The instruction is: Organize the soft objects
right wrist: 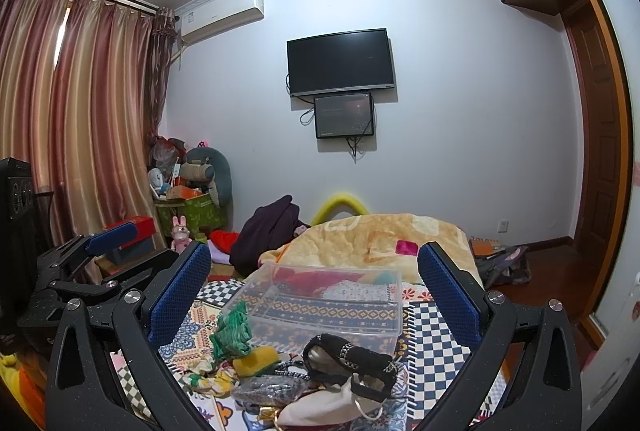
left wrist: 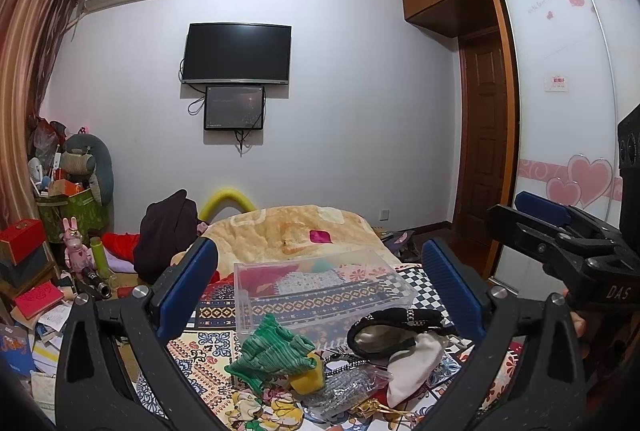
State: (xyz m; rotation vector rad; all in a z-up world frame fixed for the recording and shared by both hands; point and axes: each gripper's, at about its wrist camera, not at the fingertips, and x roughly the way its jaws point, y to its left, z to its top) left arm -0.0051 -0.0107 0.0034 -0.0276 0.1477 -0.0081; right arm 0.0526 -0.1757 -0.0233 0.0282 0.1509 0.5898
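Observation:
A clear plastic box (left wrist: 320, 291) (right wrist: 324, 299) stands empty on the patterned bedspread (left wrist: 208, 347). In front of it lies a pile of soft things: a green knitted cloth (left wrist: 272, 351) (right wrist: 232, 331), a yellow sponge (left wrist: 308, 377) (right wrist: 256, 355), a black bag (left wrist: 396, 331) (right wrist: 352, 355), a white cloth pouch (left wrist: 416, 363) (right wrist: 324, 403) and a grey mesh item (left wrist: 344, 387) (right wrist: 272, 389). My left gripper (left wrist: 320, 291) is open and empty above the pile. My right gripper (right wrist: 316, 291) is open and empty too; it also shows in the left wrist view (left wrist: 540, 215).
A folded beige blanket (left wrist: 296, 235) lies beyond the box. A dark garment (left wrist: 168, 235) hangs at the bed's left. Cluttered boxes, books and toys (left wrist: 48, 271) fill the left floor. A wardrobe (left wrist: 560, 111) stands to the right.

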